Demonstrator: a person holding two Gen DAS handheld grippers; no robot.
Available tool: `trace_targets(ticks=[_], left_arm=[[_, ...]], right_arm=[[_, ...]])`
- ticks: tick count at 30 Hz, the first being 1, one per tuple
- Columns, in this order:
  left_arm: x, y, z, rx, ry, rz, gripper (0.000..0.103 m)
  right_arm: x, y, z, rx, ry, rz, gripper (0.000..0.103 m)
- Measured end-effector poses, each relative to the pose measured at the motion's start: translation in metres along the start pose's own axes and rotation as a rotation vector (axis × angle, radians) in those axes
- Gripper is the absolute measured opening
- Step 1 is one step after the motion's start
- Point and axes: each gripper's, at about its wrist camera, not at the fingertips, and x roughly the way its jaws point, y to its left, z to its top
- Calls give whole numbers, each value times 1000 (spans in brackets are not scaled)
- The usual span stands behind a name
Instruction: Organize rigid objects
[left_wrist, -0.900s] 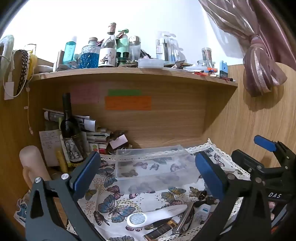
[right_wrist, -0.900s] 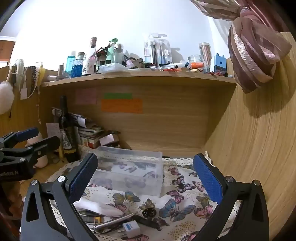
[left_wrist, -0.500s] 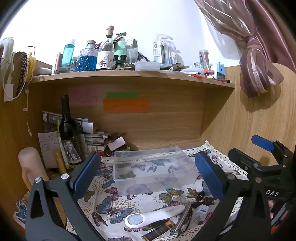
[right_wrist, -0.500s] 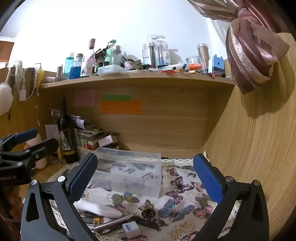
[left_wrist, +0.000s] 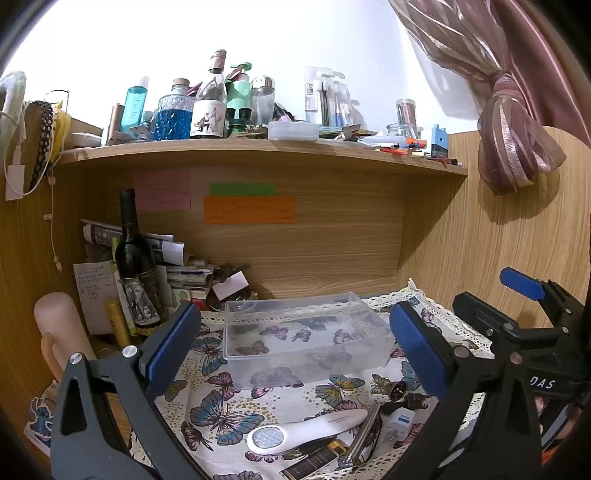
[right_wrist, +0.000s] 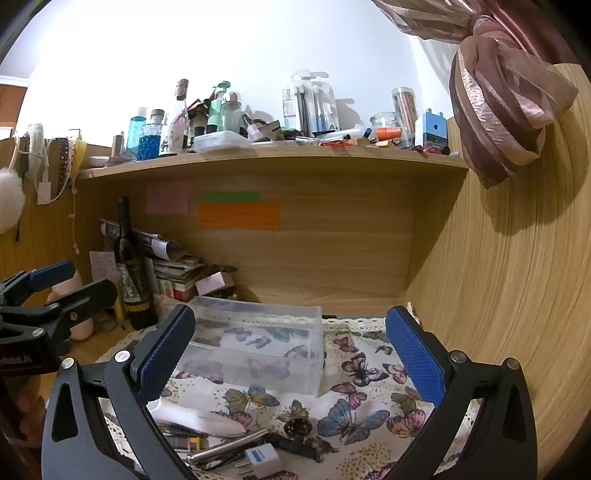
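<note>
A clear plastic box (left_wrist: 306, 339) stands empty on a butterfly-print cloth (left_wrist: 221, 410); it also shows in the right wrist view (right_wrist: 258, 347). In front of it lies a pile of small items: a white handheld device (left_wrist: 306, 430), a metal rod (left_wrist: 360, 434), a white plug adapter (right_wrist: 262, 459), a dark flat case (left_wrist: 314, 459) and a small black round piece (right_wrist: 295, 426). My left gripper (left_wrist: 295, 347) is open and empty, held above the cloth. My right gripper (right_wrist: 288, 354) is open and empty too, to the right of the left one.
A dark wine bottle (left_wrist: 135, 266) and stacked papers and boxes (left_wrist: 184, 273) stand at the back left. A crowded shelf (left_wrist: 258, 147) of bottles runs overhead. A wooden side wall (right_wrist: 498, 295) closes the right. A tied curtain (left_wrist: 513, 147) hangs at upper right.
Both grippers have drawn back and tilted up slightly, so the shelf and box sit a little lower in view. Both stay open. Nothing on the cloth has moved.
</note>
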Motion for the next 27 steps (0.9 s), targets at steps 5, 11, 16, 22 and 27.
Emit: trace_targets(ticks=[5, 11, 16, 22, 27], left_arm=[[1, -1, 1, 0, 1, -1, 103], [1, -1, 2, 2, -2, 5, 103], [-1, 3, 3, -3, -3, -5, 103], [-1, 2, 3, -4, -6, -3, 103], [-2, 2, 3, -5, -8, -4, 103]], right_arm=[[1, 0, -1, 4, 7, 0, 103], [2, 1, -1, 2, 8, 4, 103], [1, 3, -1, -2, 1, 8, 103], [1, 3, -1, 1, 3, 8, 103], [1, 3, 0, 7, 2, 9, 103]])
